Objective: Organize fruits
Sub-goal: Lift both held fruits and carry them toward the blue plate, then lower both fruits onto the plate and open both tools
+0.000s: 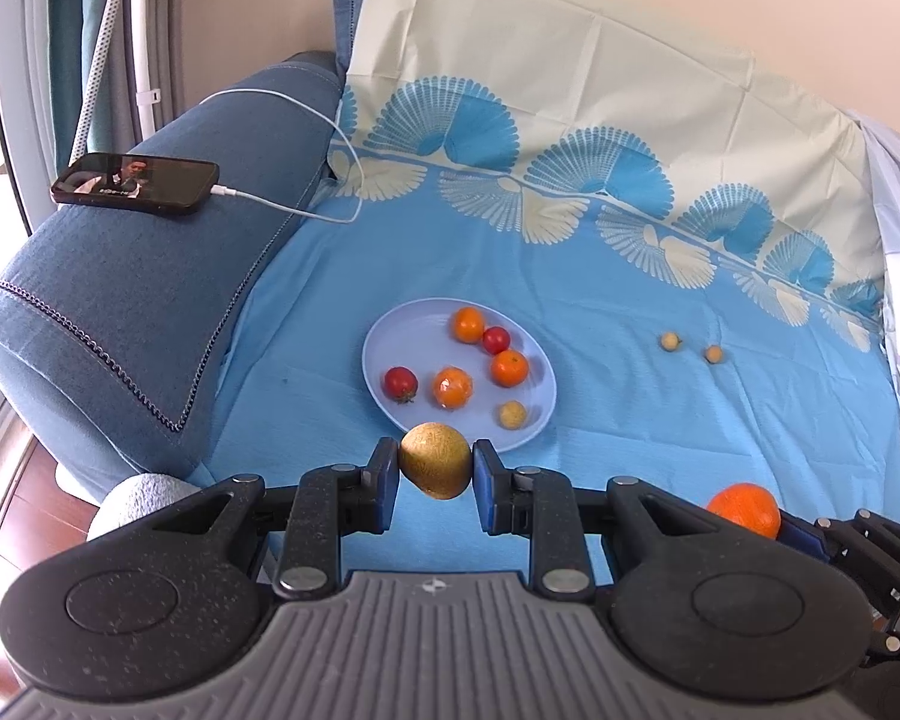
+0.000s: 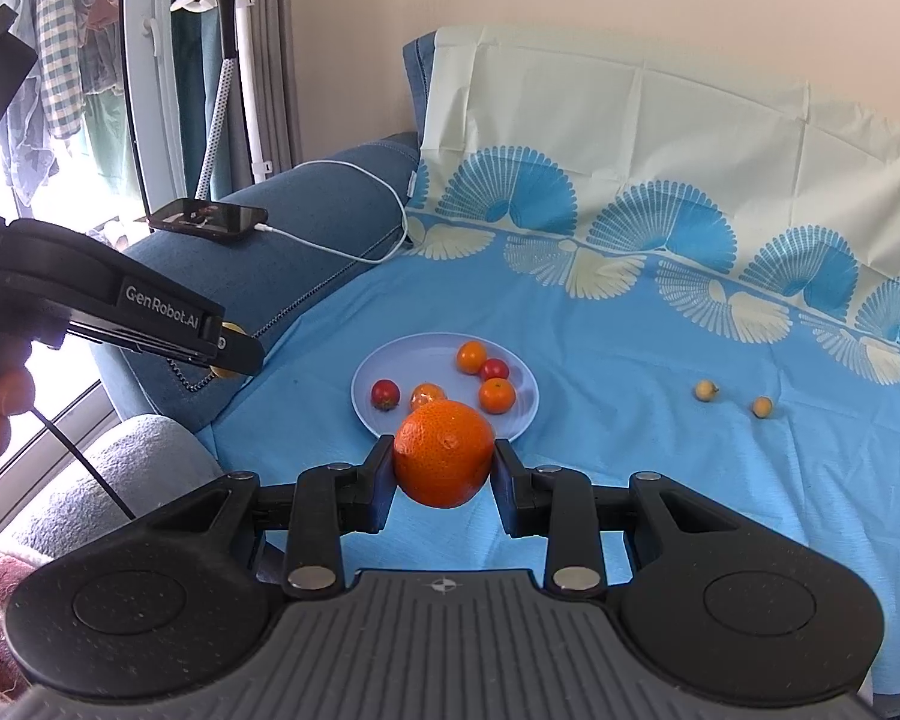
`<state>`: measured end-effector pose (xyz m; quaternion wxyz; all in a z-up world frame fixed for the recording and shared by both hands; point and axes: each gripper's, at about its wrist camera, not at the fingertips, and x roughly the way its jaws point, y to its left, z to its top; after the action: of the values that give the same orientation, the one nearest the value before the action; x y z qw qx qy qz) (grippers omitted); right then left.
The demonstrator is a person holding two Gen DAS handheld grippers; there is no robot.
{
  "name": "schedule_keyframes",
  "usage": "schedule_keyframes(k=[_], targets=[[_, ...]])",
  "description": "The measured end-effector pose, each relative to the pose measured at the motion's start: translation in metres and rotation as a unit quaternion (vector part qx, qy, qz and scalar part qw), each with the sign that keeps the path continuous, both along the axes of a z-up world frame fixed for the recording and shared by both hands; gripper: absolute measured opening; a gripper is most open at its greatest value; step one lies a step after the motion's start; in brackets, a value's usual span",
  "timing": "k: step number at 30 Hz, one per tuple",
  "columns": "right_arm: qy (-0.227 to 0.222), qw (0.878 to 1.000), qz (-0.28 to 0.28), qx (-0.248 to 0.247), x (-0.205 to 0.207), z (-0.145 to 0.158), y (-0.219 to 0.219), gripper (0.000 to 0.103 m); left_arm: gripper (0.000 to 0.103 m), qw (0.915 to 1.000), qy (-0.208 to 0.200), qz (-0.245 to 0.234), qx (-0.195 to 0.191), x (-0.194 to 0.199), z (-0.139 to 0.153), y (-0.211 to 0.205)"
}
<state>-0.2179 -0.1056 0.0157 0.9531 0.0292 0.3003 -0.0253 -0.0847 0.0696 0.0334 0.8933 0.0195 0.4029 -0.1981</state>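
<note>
Blue sheet (image 1: 630,420): phone (image 1: 135,183) on armrest; hand-held grippers clamp kiwi (image 1: 435,461), orange (image 2: 444,453).

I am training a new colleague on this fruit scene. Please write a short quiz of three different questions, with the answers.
1. True or false: the left gripper is shut on a golden-brown fruit.
2. Which fruit does the right gripper hold? A) a red tomato B) a large orange C) a small yellow fruit
3. How many small yellowish fruits lie on the blue sheet outside the plate?

Key
1. True.
2. B, the large orange.
3. Two: one and another, to the right of the plate.
</note>
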Motion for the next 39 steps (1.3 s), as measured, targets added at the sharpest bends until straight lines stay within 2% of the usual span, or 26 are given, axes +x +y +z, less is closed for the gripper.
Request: schedule_keyframes(k=[10, 19, 27, 39], targets=[[0.016, 1.0, -0.004, 0.008, 0.034, -0.009, -0.007, 0.035, 0.029, 0.9998, 0.003, 0.02, 0.001, 0.043, -0.004, -0.005], [0.03, 0.999, -0.008, 0.019, 0.078, -0.024, -0.018, 0.035, 0.029, 0.9995, 0.01, 0.028, 0.012, 0.089, -0.018, -0.022], [0.047, 0.998, -0.011, 0.031, 0.127, -0.046, -0.027, 0.035, 0.029, 0.9988, 0.029, 0.026, 0.03, 0.136, -0.048, -0.046], [0.085, 0.996, -0.006, 0.025, 0.202, -0.1, -0.041, 0.035, 0.029, 0.9961, 0.053, 0.025, 0.065, 0.203, -0.106, -0.08]])
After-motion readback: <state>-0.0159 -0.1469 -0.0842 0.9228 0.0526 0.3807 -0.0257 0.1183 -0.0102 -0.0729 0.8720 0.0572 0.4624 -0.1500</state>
